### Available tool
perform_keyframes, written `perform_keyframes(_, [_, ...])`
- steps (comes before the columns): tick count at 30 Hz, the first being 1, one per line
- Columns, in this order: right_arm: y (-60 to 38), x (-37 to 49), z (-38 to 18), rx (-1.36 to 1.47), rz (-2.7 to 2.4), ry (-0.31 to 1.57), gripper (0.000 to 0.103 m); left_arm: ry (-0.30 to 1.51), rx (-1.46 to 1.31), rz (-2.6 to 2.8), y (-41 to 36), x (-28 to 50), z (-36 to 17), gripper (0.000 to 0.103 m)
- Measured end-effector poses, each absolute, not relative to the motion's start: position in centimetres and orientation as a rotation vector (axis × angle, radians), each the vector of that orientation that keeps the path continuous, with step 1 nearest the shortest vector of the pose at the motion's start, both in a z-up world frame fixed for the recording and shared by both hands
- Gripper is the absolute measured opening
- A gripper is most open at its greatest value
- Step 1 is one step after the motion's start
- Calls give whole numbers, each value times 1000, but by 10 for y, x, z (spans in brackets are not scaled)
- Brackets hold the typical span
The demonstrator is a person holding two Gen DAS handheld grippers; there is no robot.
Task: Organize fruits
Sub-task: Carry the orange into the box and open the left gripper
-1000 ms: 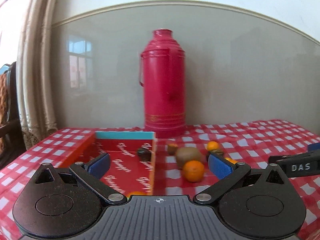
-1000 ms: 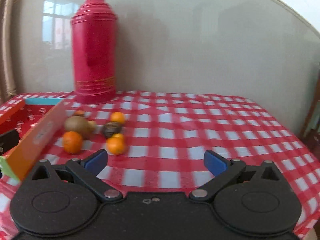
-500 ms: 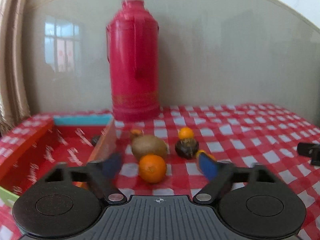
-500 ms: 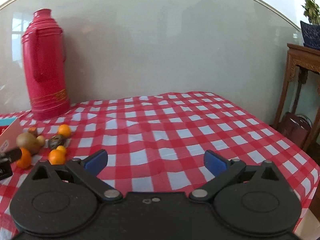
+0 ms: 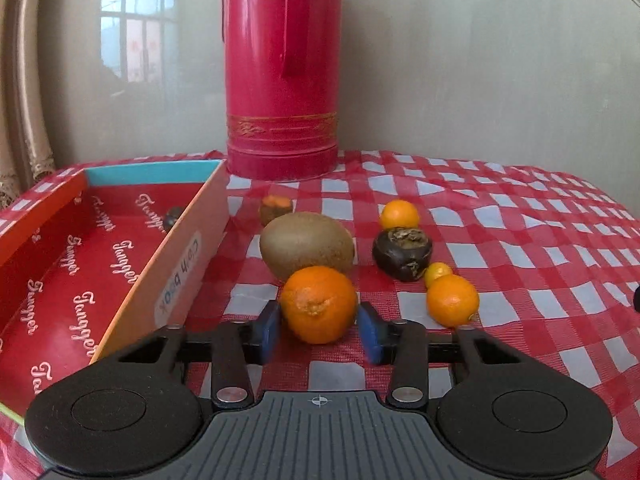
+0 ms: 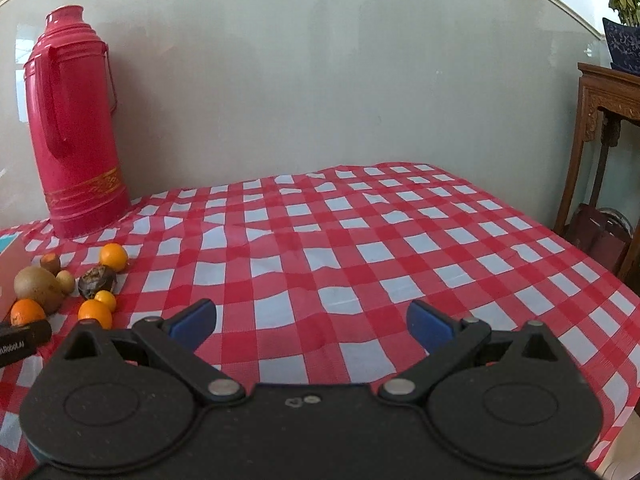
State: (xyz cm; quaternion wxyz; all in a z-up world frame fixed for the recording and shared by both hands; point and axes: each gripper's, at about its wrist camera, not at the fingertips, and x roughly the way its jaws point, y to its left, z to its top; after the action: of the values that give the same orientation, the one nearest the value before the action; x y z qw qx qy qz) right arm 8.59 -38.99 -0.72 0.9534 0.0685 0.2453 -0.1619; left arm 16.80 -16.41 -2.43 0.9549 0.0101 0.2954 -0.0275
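An orange (image 5: 318, 304) lies on the checked tablecloth beside the red box (image 5: 180, 264). My left gripper (image 5: 319, 330) is closing on it, its blue pads (image 5: 268, 332) touching both sides. Behind the orange lie a kiwi (image 5: 306, 244), a dark wrinkled fruit (image 5: 402, 254), a smaller orange (image 5: 452, 300), a kumquat (image 5: 438, 270) and another orange (image 5: 399, 214). A dark fruit (image 5: 174, 218) sits inside the box. My right gripper (image 6: 312, 320) stands open over bare cloth, well right of the fruit cluster (image 6: 94, 312).
A tall red thermos (image 5: 282, 68) stands against the wall behind the fruit. A small brown fruit with an orange top (image 5: 275, 208) lies by the box corner. The table's right edge drops off near a carved wooden stand (image 6: 604, 120).
My left gripper came forward and down to the near orange, and its jaws narrowed from wide apart onto it. The right gripper swung right, so the fruit slid to its left edge.
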Motion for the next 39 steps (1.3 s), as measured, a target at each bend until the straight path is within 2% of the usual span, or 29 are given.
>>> perform_keyframes(17, [-342,85,14,91,-267,481,96,458,20,-52,-115,122,35,42])
perform_keyframes(30, [-298,92,16,41,-190,484,96,467,-10,101,-36,122,29,42])
perform_keyframes(32, [-293,93,16,39,-181,487,96,467,-17,108,-29,122,30,54])
perform_keyframes(33, [-291,94,17,38,-176,487,97,456,-17,111,-28,121,30,72])
perform_keyframes(34, [-288,95,17,37,-172,487,96,438,-9,122,-28,118,32,81])
perform_keyframes(38, [-280,96,18,35,-155,487,96,417,-1,133,-22,111,35,86])
perform_keyframes(39, [-279,96,18,35,-152,487,97,416,-4,136,-21,110,36,91])
